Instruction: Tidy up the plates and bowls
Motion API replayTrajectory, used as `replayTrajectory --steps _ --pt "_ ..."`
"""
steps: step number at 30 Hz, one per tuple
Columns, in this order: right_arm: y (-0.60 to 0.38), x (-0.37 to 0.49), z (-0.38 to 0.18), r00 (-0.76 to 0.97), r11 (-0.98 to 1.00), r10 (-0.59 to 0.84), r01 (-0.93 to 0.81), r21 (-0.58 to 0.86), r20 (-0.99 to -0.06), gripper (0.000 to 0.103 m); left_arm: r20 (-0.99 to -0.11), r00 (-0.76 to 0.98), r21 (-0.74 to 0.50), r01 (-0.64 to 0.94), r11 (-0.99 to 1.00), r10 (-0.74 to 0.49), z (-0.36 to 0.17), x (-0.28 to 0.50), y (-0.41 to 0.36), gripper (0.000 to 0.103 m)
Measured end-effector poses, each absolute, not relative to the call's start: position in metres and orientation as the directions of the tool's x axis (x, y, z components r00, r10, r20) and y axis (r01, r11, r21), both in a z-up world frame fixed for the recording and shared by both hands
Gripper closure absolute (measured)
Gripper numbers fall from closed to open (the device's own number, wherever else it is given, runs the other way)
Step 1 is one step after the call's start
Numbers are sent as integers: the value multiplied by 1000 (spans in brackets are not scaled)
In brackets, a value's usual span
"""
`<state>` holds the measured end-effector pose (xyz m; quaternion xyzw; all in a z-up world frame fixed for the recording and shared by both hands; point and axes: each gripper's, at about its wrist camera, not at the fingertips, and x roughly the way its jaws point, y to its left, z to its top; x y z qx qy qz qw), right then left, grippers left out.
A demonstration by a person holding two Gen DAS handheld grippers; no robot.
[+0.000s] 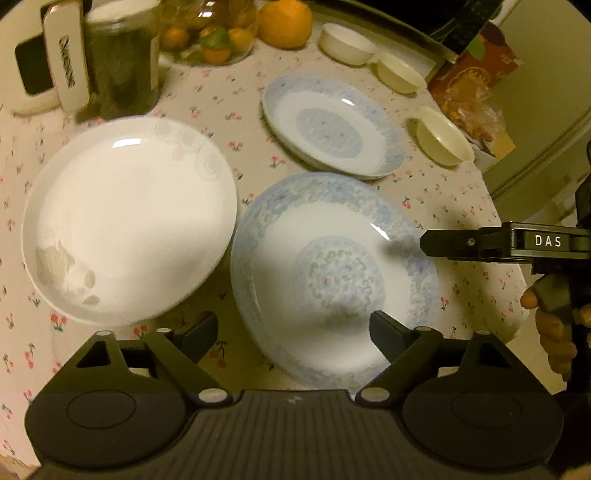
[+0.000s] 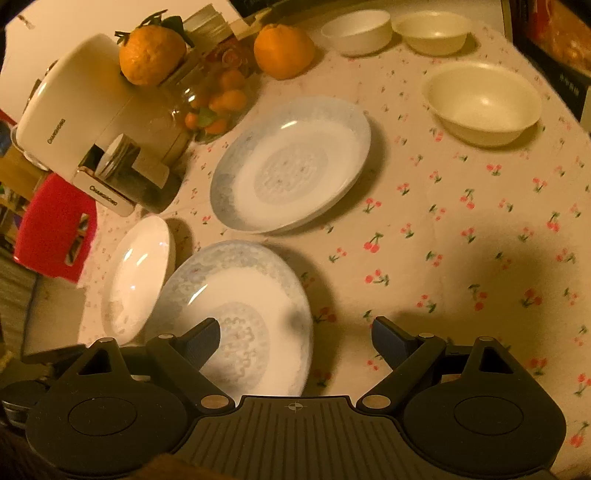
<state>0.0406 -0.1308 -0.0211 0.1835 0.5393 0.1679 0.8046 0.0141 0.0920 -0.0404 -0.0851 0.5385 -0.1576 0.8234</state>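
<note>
Three plates lie on the cherry-print tablecloth. A plain white plate is at the left. A blue-patterned plate lies near me, a second blue plate farther back. Three cream bowls stand at the back right; they also show in the right wrist view. My left gripper is open above the near blue plate's front edge. My right gripper is open over that plate's right rim, and shows from the side.
A white appliance, a dark jar, a glass jar of small oranges and two large oranges crowd the back left. A red box stands at the back right. The table edge curves at the right.
</note>
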Motion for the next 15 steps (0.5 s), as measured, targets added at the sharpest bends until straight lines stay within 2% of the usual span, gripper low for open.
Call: replayTrajectory --steps 5,15 --pt "-127 42 -29 326 863 491 -57 502 -807 12 -852 354 -357 144 923 -385 -47 13 95 25" --pt "-121 42 -36 331 863 495 -82 498 -804 13 -845 379 -350 141 926 -377 -55 13 96 51"
